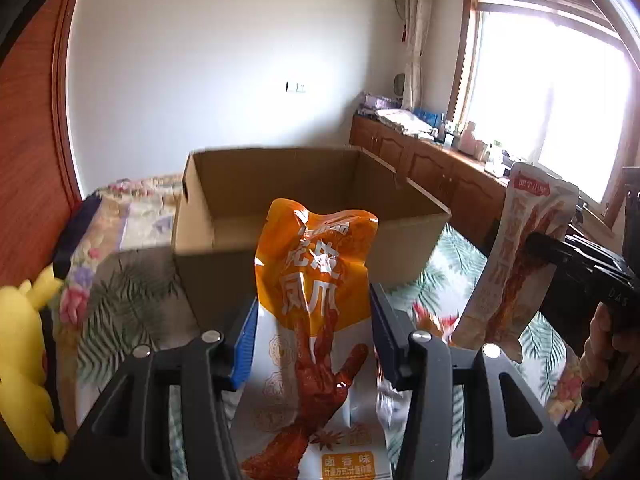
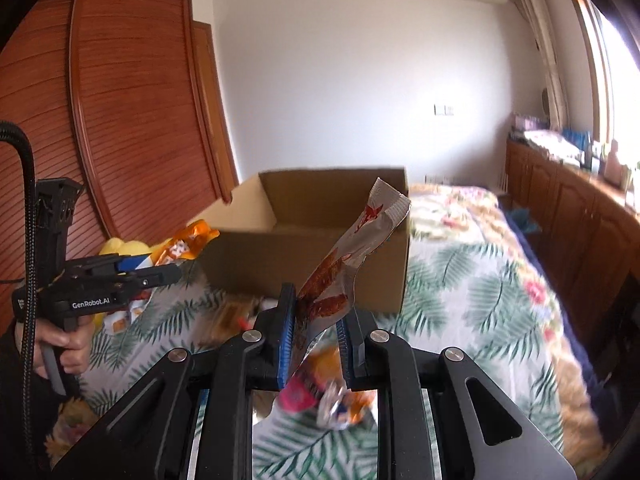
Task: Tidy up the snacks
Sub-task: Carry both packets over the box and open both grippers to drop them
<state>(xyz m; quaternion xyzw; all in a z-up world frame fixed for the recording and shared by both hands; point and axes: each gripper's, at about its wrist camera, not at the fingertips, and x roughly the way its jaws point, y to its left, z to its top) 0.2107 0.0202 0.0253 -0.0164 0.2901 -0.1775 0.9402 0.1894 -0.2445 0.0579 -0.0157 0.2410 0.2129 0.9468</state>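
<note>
Left gripper (image 1: 314, 344) clamped on the orange chicken-feet pouch (image 1: 320, 280), gripped across its middle, top end flopping forward just short of the cardboard box (image 1: 304, 196). Right gripper (image 2: 316, 332) closed on the pale chicken-feet pouch (image 2: 352, 248), pinched low on one edge, upper end leaning toward the near right corner of the box. Both pouches held off the bed (image 2: 472, 280), in front of the box and not yet over its opening; box open-topped, interior looking empty as far as visible. More loose snack packets (image 2: 332, 400) on the bedspread nearer than the box, beneath the right gripper. Yellow plush toy (image 1: 28, 360) left of the box, near the wardrobe (image 2: 120, 100). Wooden cabinet (image 1: 440, 168) well right of the box, under the window.

Risks, as judged from here: thin edge grip on the pale pouch, so a possible slip or swing free on a quick move. Limp top of the orange pouch liable to catch the near wall of the box and fold outside. Light box on soft bedding, so a nudge might shift or tip it. Both grippers converging on one opening, so a clash is possible.
</note>
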